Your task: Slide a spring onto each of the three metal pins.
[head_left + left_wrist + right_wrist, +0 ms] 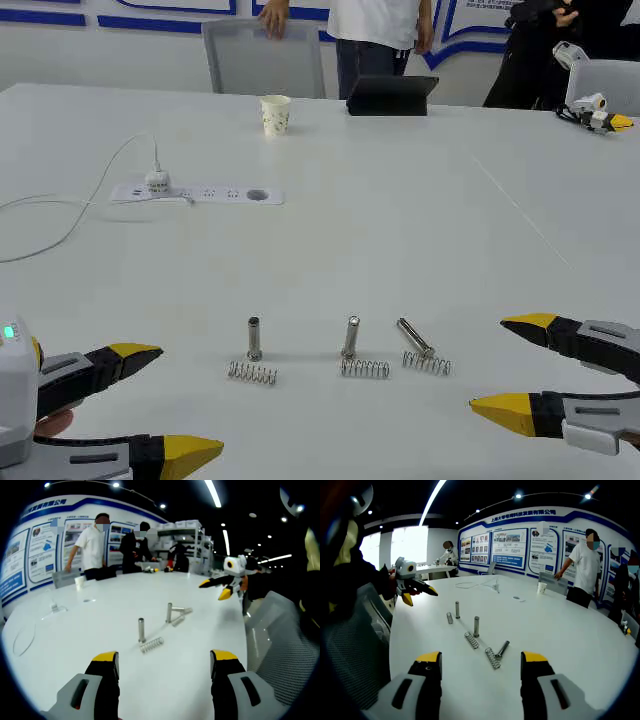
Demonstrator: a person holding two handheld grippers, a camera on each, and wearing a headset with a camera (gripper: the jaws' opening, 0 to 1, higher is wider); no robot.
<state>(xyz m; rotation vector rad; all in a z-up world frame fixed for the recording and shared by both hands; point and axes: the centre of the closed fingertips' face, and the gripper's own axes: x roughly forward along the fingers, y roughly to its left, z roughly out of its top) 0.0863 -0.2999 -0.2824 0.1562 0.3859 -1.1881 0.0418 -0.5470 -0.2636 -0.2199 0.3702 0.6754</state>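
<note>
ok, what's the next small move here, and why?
Probably bring the open right tongs in to the rightmost spring: it lies loose on the table nearest them, beside the pin lying on its side, and no pin carries a spring yet.

We see a paper cup (275,114) and a plugged-in power strip (200,192) on the white table (400,230). A grey chair (262,58) and a person in white (375,25) stand beyond.
</note>
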